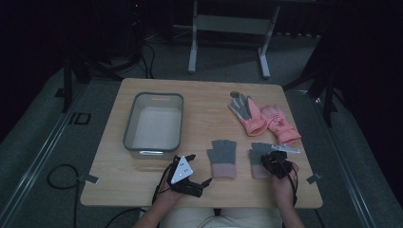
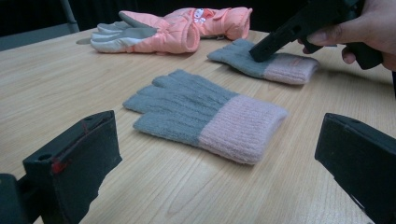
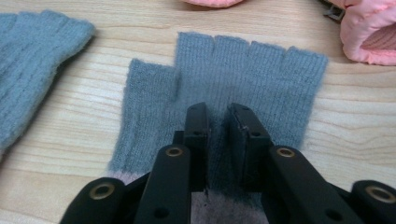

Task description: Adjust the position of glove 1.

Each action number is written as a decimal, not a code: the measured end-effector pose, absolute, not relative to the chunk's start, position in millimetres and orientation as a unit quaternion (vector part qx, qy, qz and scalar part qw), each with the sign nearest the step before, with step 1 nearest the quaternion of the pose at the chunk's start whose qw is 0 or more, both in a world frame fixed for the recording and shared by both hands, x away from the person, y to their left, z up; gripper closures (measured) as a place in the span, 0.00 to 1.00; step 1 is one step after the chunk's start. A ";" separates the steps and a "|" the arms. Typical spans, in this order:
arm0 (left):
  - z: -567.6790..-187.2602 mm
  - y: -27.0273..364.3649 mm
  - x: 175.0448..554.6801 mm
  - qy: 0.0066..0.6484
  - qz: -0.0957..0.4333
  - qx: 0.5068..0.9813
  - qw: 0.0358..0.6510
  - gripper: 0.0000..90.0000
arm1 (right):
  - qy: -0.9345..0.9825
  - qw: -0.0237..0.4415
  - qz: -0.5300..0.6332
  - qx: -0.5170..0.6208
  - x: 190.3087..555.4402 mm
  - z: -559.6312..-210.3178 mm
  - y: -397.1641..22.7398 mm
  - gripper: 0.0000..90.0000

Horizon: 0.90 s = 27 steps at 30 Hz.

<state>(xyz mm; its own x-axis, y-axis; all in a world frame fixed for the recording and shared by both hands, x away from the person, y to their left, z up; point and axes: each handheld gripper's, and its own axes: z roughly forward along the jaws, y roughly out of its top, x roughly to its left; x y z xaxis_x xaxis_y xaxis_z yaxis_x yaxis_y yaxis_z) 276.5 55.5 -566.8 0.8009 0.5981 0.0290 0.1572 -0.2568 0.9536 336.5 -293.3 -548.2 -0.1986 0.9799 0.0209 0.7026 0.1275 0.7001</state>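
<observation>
Right claw (image 3: pixel 217 116) sits narrowly parted on the right grey glove (image 3: pixel 224 79), near edge of the worktop (image 1: pixel 199 95); pinch knit only, lift straight; left claw (image 1: pixel 192 183) waits wide open, empty.

A light wooden table (image 1: pixel 204 102) carries a grey plastic tub (image 1: pixel 154 124) at its left. Two pink padded gloves (image 1: pixel 263 119) lie at the far right, and two grey knit gloves with pink cuffs (image 1: pixel 222 158) lie side by side near the front edge.
</observation>
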 end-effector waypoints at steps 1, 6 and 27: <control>-566.8 55.6 276.5 0.246 0.197 0.767 0.558 0.00 | 0.717 0.232 0.297 0.586 336.5 -547.4 -293.5 0.83; -566.8 56.0 276.9 0.248 0.195 0.767 0.559 0.00 | 0.727 0.224 0.308 0.571 337.0 -537.6 -297.2 0.83; -566.8 55.7 276.1 0.248 0.201 0.766 0.559 0.00 | 0.824 0.170 0.308 0.445 347.7 -530.7 -319.5 0.73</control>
